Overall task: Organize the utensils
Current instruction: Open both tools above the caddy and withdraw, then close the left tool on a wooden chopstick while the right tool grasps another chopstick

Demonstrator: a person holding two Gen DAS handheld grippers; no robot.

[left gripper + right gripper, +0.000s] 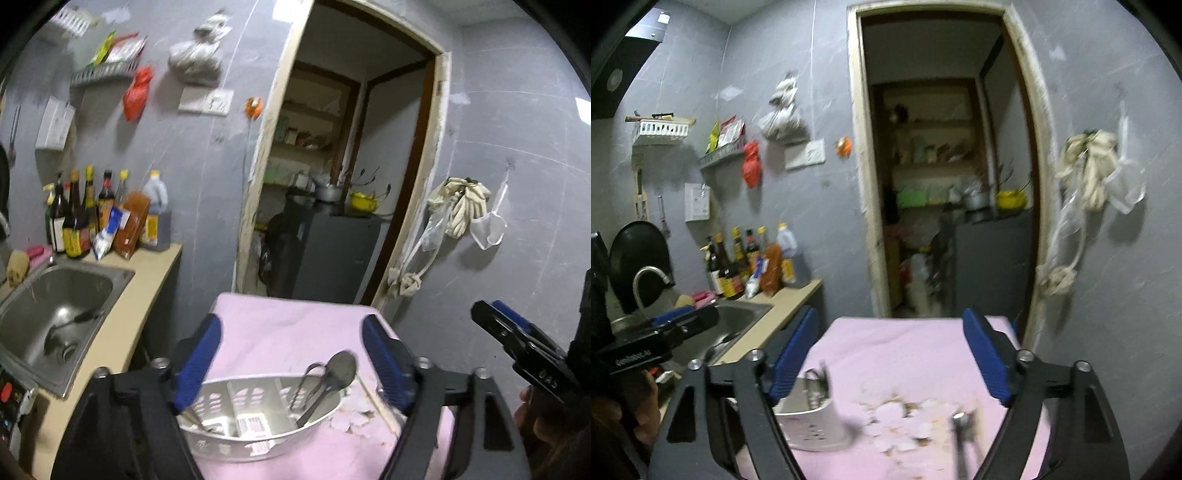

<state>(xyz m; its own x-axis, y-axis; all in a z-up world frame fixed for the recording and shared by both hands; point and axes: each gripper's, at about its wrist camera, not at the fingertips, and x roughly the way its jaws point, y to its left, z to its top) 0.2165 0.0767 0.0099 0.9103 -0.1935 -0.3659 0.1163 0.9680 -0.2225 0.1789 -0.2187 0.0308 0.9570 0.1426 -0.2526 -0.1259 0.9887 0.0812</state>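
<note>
The left claw (291,362) stands wide open with nothing between its blue pads (201,360); it hangs over the near part of a small worktop (291,328) draped in a pink cloth. Right below and just ahead of it sits the white plastic utensil caddy (258,432), a slotted tub split into compartments. In the caddy's right compartment a metal spoon (334,376) leans bowl-up, with a wire-looped utensil (308,380) beside it; a dark-handled piece (195,421) lies in the left compartment, too hidden by the left pad to name. A thin chopstick (376,402) lies on the cloth just right of the caddy, across a worn, flaking patch of the cloth.

The right claw (894,354) is also spread wide and empty, raised above the same worktop. In its view the caddy (820,421) lies low and to the left, partly behind the left finger, and a blurred metal utensil (962,432) lies on the cloth near the near right edge, below the right pad (984,358). The flaked patch (897,417) spreads between caddy and utensil.

Off the worktop's left edge runs a beige counter with a steel sink (55,306), and sauce bottles (77,218) crowd its far end against the grey wall. Beyond the worktop's far edge an open doorway (351,166) shows shelves and a dark cabinet. Rags and plastic bags (461,210) hang on the wall to the right.
</note>
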